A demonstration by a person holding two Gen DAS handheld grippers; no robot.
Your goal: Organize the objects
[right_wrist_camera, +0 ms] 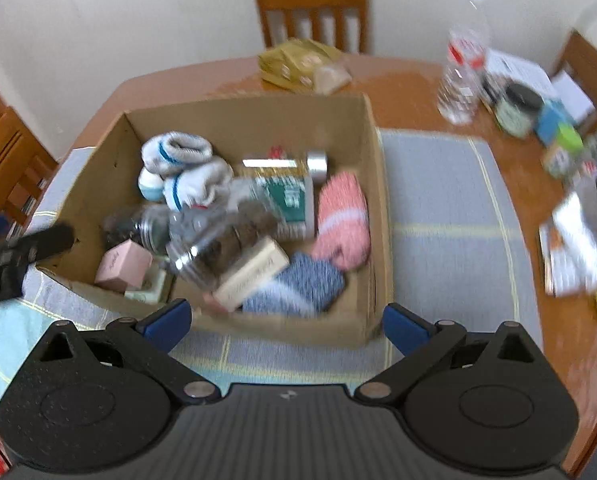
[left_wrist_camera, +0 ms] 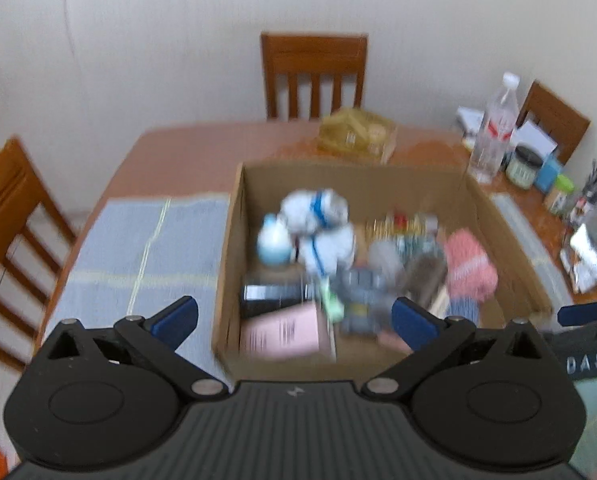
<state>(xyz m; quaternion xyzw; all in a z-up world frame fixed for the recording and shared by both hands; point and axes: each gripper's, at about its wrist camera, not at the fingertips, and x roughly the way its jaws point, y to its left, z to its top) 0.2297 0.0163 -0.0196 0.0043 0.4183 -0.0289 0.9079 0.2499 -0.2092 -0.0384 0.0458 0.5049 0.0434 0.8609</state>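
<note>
An open cardboard box (left_wrist_camera: 234, 240) (right_wrist_camera: 372, 216) stands on the table, full of mixed items. Inside lie white socks with blue stripes (left_wrist_camera: 318, 220) (right_wrist_camera: 178, 152), a pink sock (left_wrist_camera: 468, 266) (right_wrist_camera: 344, 216), a blue sock (right_wrist_camera: 302, 288), a pink carton (left_wrist_camera: 284, 332) (right_wrist_camera: 124, 266), a clear jar (right_wrist_camera: 218, 240), a beige box (right_wrist_camera: 254, 274) and a small blue-and-white bottle (left_wrist_camera: 273, 242). My left gripper (left_wrist_camera: 294, 322) is open and empty above the box's near edge. My right gripper (right_wrist_camera: 286, 326) is open and empty above the box's near wall.
A blue-grey placemat (left_wrist_camera: 138, 264) (right_wrist_camera: 446, 216) lies under and beside the box. A gold packet (left_wrist_camera: 354, 134) (right_wrist_camera: 298, 64), a water bottle (left_wrist_camera: 494, 128) (right_wrist_camera: 462, 64), jars and papers (right_wrist_camera: 578, 240) crowd the table's right side. Wooden chairs (left_wrist_camera: 314, 74) (right_wrist_camera: 312, 4) surround the table.
</note>
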